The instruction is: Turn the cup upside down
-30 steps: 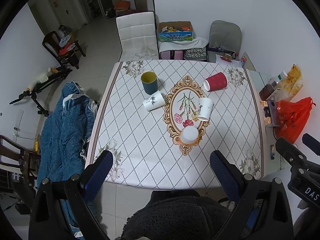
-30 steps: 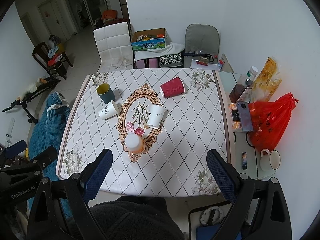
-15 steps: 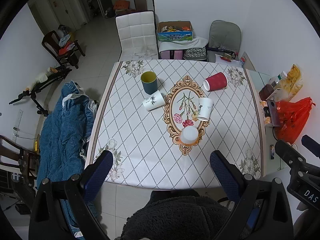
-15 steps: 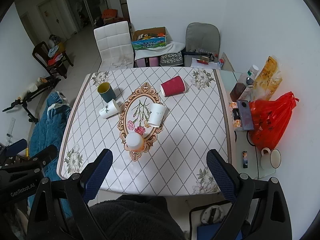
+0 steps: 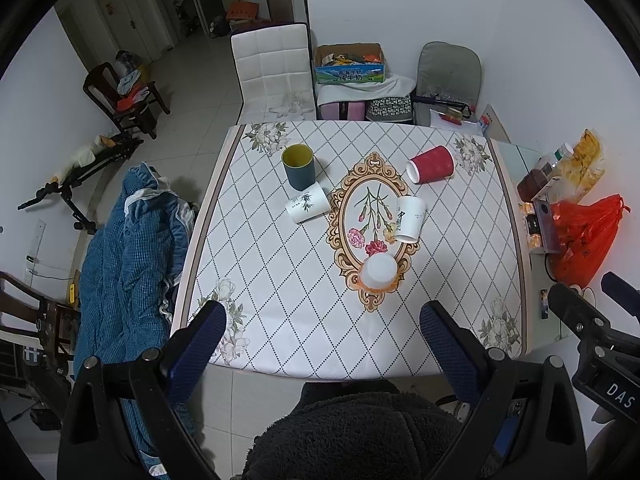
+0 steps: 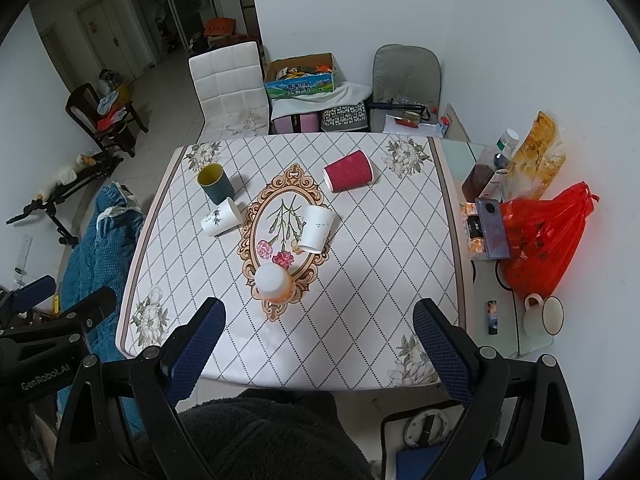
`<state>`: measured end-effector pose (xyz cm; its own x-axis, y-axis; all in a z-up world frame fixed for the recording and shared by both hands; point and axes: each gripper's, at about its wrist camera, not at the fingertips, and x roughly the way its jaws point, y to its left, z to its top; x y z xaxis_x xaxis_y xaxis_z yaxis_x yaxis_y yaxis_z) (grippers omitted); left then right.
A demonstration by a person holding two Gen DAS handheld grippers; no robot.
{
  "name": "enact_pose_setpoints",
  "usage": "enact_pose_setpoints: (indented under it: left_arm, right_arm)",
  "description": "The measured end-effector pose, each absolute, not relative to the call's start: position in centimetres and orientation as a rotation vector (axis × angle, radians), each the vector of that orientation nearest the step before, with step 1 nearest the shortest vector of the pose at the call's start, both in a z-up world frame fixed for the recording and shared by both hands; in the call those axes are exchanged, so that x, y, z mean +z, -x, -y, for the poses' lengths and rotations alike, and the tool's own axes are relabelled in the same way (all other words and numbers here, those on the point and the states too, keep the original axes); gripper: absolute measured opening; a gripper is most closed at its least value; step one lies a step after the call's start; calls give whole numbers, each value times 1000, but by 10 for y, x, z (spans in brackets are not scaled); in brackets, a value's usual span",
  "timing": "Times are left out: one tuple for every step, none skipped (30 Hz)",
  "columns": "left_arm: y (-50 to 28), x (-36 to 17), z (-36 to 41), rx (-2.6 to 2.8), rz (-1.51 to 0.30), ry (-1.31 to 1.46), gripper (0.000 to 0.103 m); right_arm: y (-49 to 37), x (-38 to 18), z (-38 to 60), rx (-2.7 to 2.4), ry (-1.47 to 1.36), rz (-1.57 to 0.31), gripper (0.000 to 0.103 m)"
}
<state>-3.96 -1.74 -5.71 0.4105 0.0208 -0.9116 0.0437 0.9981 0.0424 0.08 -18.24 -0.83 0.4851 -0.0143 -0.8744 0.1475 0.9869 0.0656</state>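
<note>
Both grippers held high above the near edge of the table (image 5: pixel 256 280), well apart from every cup. Left gripper (image 5: pixel 322 326) with blue-padded fingers spread wide, nothing between them; right gripper (image 6: pixel 318 322) likewise spread wide and gripping nothing. On the diamond-patterned tablecloth, five cups. Nearest, an orange cup (image 5: pixel 379 274) (image 6: pixel 274 282) standing upside down, white base up, on the lower end of the gold-framed floral oval (image 5: pixel 372 184) at the cloth's centre. Just beyond it, a white paper cup with dark markings (image 5: pixel 409 219) (image 6: pixel 316 223) lying on its side at the oval's right edge, mouth toward the near side. Farther back and to the right, a red ribbed paper cup (image 5: pixel 432 164) (image 6: pixel 349 171) on its side, mouth to the left. Left of the oval, a white cup with a bamboo print (image 5: pixel 307 208) (image 6: pixel 220 217) on its side, just beside an upright dark teal mug with a yellow interior (image 5: pixel 298 167) (image 6: pixel 215 183); contact between the two cannot be told. To the right of the table, a glass side surface with a red plastic bag (image 6: pixel 540 236), a phone (image 6: pixel 492 229) propped against it, a cream mug (image 6: pixel 545 315), and bottles. Behind the table, a white padded chair (image 5: pixel 274 70), a grey chair (image 5: pixel 447 72) and a cardboard box (image 5: pixel 349 64). On the floor to the left, a blue quilt (image 5: pixel 128 240).
</note>
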Motion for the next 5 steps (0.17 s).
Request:
enact_pose_setpoints:
  left_arm:
    - [40, -57, 17, -15, -1147, -64, 99]
    - [40, -57, 17, -15, -1146, -64, 99]
    - [39, -57, 16, -14, -1147, -64, 99]
    - [39, -57, 17, -14, -1148, -62, 99]
    - [39, -57, 16, -14, -1147, -63, 99]
  right_arm:
    - [-1, -9, 182, -100, -138, -1061, 97]
    - [0, -9, 182, -103, -144, -1060, 97]
    - [1, -10, 181, -103, -145, -1060, 97]
    - [0, -9, 181, -102, -143, -1060, 97]
    - [0, -9, 182, -101, -142, -1060, 97]
